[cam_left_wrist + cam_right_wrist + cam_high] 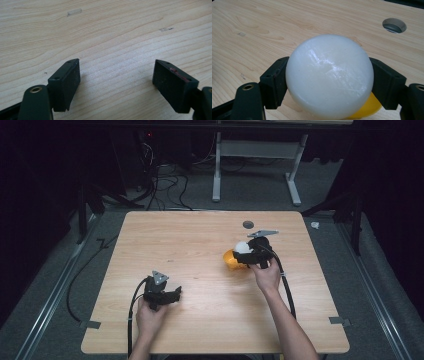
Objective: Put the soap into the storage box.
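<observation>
Bare counter (200,245) lies open all around your left gripper (176,294). Only the white dome (243,247) and yellow piece (229,259) beside your right hand (266,275) block the way.

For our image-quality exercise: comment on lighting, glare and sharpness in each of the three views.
High view: the wooden table is lit, surroundings nearly black, detail soft. Left gripper view: even light, wood grain sharp, the left gripper casts soft shadows. Right gripper view: a streaky highlight on the white disc held by the right gripper.
</observation>
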The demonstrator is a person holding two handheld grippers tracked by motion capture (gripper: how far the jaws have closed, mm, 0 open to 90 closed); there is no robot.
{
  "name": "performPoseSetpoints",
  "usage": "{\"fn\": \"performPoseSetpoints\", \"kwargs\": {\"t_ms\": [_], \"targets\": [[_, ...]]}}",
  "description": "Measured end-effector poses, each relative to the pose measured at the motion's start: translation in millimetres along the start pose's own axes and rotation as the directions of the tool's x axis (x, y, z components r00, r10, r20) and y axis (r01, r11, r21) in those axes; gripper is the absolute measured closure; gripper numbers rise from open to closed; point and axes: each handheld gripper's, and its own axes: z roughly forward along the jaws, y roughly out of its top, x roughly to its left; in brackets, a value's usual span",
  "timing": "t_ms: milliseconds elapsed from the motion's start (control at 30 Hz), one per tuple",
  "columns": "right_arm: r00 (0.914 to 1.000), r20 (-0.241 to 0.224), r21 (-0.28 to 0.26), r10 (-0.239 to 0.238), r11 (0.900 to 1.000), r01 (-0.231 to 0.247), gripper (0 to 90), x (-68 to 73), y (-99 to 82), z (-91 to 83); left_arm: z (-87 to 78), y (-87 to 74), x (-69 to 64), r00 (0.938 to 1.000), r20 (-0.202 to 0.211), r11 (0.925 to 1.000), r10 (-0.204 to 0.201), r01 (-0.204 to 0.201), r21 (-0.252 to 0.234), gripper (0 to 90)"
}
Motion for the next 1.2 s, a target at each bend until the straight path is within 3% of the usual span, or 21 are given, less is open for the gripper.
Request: {"fn": "performPoseSetpoints", "kwargs": {"t_ms": [467,1200], "targets": [[0.9999,0.014,0.059,0.003,0.9983,-0.003,24.5,-2.7,-4.8,23.8,0.0,0.0,-0.1,1.0,0.0,1.0,0.001,-0.001,0.0,22.8],[0.9993,0.024,0.113,0.028,0.9931,-0.03,24.3,-5.8,-12.2,42.1,0.0,0.0,-0.1,1.0,-0.001,1.0,0.001,-0.001,0.0,22.9]]}}
